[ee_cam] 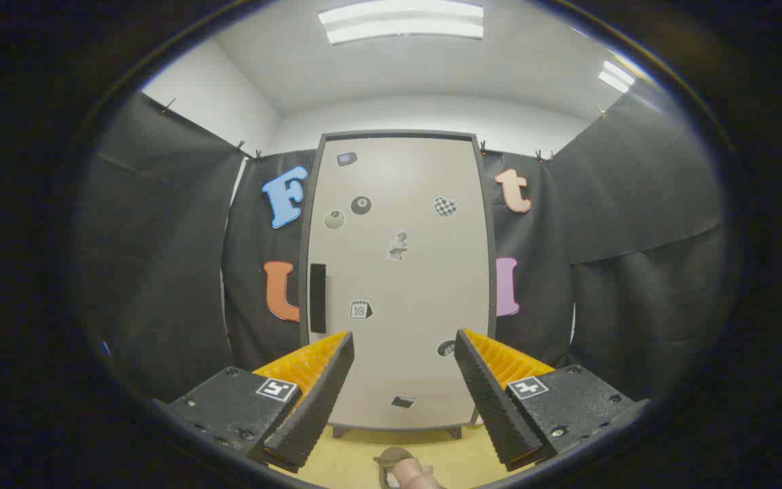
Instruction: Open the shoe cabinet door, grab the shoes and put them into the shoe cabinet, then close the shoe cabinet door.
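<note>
Pale grey and closed, the shoe cabinet door [398, 278] stands upright well beyond the gripper [403, 343], framed by a darker edge and backed by black cloth on both sides. A dark vertical handle [318, 297] sits near the door's left edge, just above the left finger's tip. Small stickers [361, 205] are scattered over the door's face. The cabinet rests on short feet on a yellowish floor [357, 458]. The gripper's two fingers are spread wide apart with nothing between them, holding nothing, and aim at the lower half of the door. On the floor between the fingers and close to the camera lies a shoe [404, 467], brownish with a pinkish part, partly cut off from sight
</note>
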`<action>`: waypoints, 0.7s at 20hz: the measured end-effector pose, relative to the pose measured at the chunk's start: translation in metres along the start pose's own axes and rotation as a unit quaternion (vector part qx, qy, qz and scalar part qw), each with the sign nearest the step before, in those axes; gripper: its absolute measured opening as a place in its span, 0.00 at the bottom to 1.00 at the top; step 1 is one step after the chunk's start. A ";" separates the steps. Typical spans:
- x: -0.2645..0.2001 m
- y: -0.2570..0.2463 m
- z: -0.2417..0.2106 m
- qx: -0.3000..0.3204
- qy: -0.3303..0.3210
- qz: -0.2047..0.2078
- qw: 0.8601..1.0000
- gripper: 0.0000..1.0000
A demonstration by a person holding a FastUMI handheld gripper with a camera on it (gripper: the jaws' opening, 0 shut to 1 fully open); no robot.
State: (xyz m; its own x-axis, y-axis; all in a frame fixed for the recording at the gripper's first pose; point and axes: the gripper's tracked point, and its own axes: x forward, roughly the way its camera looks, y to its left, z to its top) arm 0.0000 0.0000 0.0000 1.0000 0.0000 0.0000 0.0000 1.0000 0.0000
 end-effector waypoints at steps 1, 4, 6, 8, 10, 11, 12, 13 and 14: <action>0.001 0.001 0.000 0.001 0.000 0.001 1.000 0.98; 0.004 -0.001 -0.002 0.002 0.001 -0.001 1.000 0.98; 0.006 0.000 -0.004 0.004 0.002 -0.001 1.000 0.98; 0.009 0.001 -0.006 0.006 0.005 -0.002 1.000 0.98; 0.013 0.002 -0.009 0.006 0.009 -0.002 1.000 0.98; 0.014 0.002 -0.010 0.006 0.011 -0.001 1.000 0.98; 0.017 0.003 -0.010 0.005 0.010 0.000 1.000 0.98; 0.019 0.003 -0.010 0.004 0.010 -0.002 1.000 0.98; 0.021 0.002 -0.011 0.003 0.009 -0.004 1.000 0.98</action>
State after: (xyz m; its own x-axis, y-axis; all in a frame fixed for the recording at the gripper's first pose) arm 0.0208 0.0016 -0.0108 0.9998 -0.0079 -0.0185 0.0081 0.9999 0.0068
